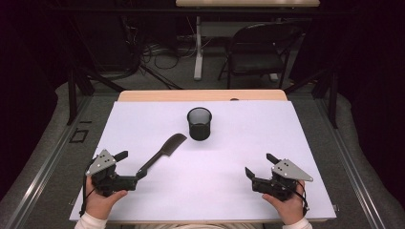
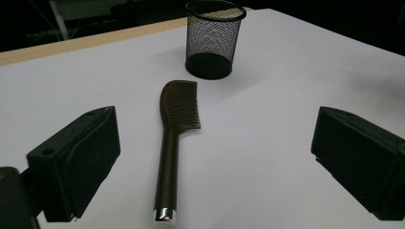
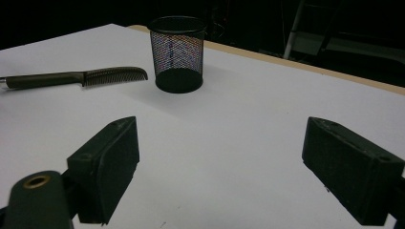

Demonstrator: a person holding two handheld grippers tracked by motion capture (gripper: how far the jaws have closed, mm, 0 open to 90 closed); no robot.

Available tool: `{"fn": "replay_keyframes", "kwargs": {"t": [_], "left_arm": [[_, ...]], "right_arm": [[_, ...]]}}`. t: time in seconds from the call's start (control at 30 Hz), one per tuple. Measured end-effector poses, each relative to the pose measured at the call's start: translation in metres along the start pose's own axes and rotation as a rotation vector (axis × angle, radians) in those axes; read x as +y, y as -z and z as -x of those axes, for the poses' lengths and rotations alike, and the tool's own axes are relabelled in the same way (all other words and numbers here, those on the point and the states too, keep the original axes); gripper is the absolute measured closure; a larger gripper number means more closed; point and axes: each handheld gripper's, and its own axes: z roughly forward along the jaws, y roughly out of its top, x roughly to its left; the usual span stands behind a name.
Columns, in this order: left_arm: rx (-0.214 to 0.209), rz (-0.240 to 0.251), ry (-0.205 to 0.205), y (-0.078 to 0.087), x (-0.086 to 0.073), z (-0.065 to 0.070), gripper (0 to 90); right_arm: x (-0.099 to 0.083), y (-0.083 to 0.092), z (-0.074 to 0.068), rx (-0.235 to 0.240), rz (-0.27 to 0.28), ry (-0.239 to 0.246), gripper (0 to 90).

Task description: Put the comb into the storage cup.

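**Left gripper lined up on comb handle**

The comb [image 1: 161,153] lies flat at near left, handle end toward the left gripper [image 1: 128,166], whose jaws stand wide apart, empty. The right gripper [image 1: 258,165] rests at near right, also spread and empty. Advice: close squarely across the handle, not the teeth. The mesh cup [image 1: 199,123] stands upright just beyond. White table sheet [image 1: 248,143]; dark room, chair [image 1: 260,47] behind.

A white surface [image 1: 286,143] with a wooden far edge [image 1: 200,95] is seen in a dim room. Beyond it, a black chair [image 1: 260,47], a white table leg [image 1: 198,52] and tangled cables [image 1: 160,52] are set on grey carpet [image 1: 47,138].
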Motion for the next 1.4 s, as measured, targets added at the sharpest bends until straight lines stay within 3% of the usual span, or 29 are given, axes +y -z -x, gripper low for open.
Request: {"fn": "replay_keyframes", "kwargs": {"t": [0.3,0.5,0.6,1.4], "left_arm": [[0.005,-0.03,0.061,-0.002,0.01,-0.007,8.1],[-0.002,-0.048,0.08,-0.004,0.015,-0.009,8.7],[0.006,-0.063,0.075,-0.005,0.017,-0.01,13.3],[0.014,-0.138,0.1,-0.01,0.039,-0.022,16.3]], "right_arm": [[0.0,0.001,0.001,0.0,0.0,-0.008,13.6],[0.0,0.001,0.001,-0.002,-0.002,-0.02,13.8],[0.0,0.001,0.001,-0.005,-0.001,-0.016,14.0],[-0.001,-0.001,0.001,0.0,-0.017,-0.007,14.2]]}}
